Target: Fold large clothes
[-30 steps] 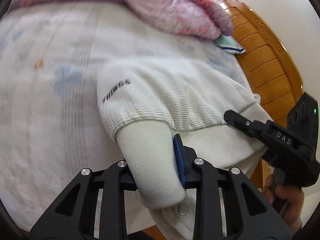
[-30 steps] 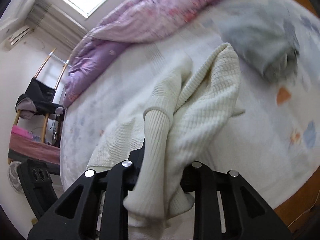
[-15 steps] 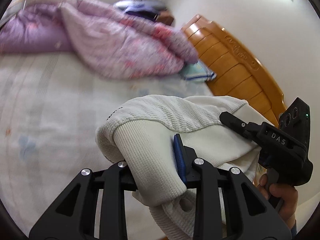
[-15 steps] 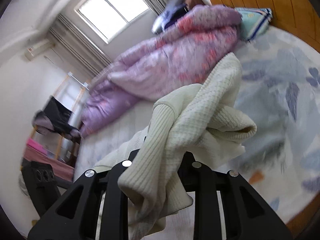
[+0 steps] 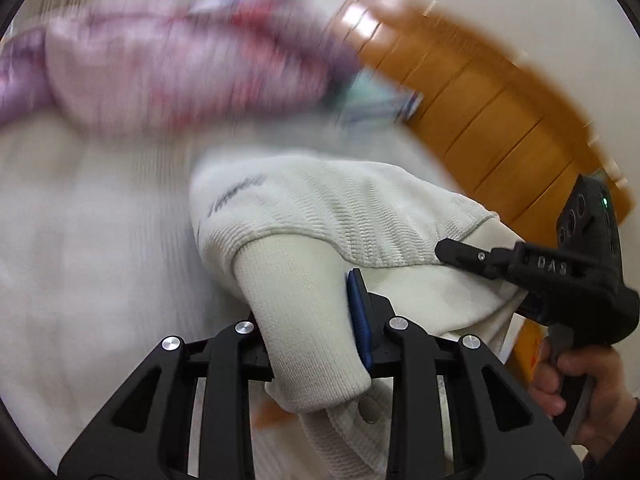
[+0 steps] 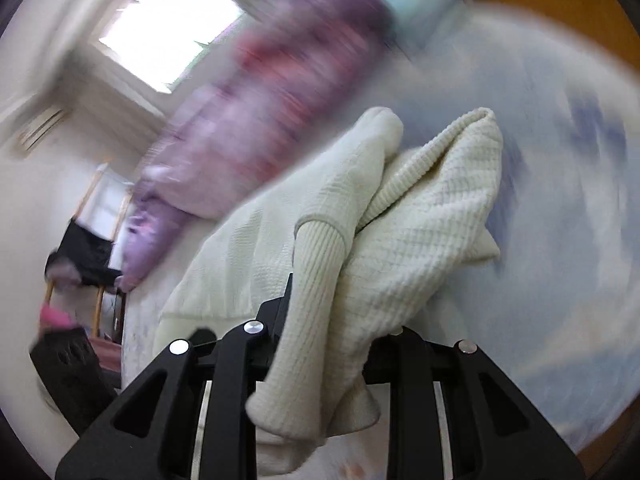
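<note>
Both my grippers clamped on fabric.
My left gripper (image 5: 316,316) and right gripper (image 6: 328,320) each pinch the sweater (image 5: 340,208); my right hand (image 5: 580,388) grips its handle.

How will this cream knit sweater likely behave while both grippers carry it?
Likely floppy: the sweater drapes and bunches over the right gripper. Probably grippy, not slippery: its ribbed cuff sits pinched in the left gripper. It looks thick, so perhaps somewhat heavy.

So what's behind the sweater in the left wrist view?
Behind the sweater: a blurred purple quilt, a wooden headboard and pale sheet. The sheet under the sweater is covered.
</note>
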The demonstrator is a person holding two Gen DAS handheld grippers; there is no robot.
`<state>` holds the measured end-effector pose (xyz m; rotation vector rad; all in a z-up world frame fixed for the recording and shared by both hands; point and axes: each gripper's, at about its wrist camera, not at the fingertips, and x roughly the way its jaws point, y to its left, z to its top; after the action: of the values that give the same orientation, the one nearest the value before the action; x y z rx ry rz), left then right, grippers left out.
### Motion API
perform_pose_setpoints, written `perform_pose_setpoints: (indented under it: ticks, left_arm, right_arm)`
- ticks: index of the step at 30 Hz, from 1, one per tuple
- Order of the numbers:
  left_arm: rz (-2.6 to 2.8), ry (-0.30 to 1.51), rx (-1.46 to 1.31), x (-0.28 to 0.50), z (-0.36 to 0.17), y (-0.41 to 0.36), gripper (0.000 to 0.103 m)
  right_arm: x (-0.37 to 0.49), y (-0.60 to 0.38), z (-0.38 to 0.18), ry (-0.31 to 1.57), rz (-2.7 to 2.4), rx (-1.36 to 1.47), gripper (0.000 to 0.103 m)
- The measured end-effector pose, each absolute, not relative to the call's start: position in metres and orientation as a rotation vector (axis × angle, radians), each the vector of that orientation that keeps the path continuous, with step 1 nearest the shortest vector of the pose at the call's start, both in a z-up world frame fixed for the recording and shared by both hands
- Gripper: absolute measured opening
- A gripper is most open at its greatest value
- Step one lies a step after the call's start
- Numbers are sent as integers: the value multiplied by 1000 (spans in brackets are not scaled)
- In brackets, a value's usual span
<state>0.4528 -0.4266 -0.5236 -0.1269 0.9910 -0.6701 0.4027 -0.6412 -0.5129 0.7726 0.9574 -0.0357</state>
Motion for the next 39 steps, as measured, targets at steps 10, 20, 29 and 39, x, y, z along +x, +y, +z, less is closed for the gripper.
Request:
perform_pose_setpoints:
  ticks: [10,20,29,39]
  left_arm:
    - [-561,1045,-127,432,-568,-430,59]
    - [-452,1008,-138,423,-527,-396,89]
    - [-324,1116,-39,448,-566,-410,88]
    - [-342,1115,-52,447,-552,-401,90]
  right_arm:
    - [391,-655,-585,1119,-72,796,31]
    - [379,-654,-546,1281,-216,457,46]
    - [420,-602,-554,1248,8,284,6]
    - [441,-590,-570,1287,-92,197,8]
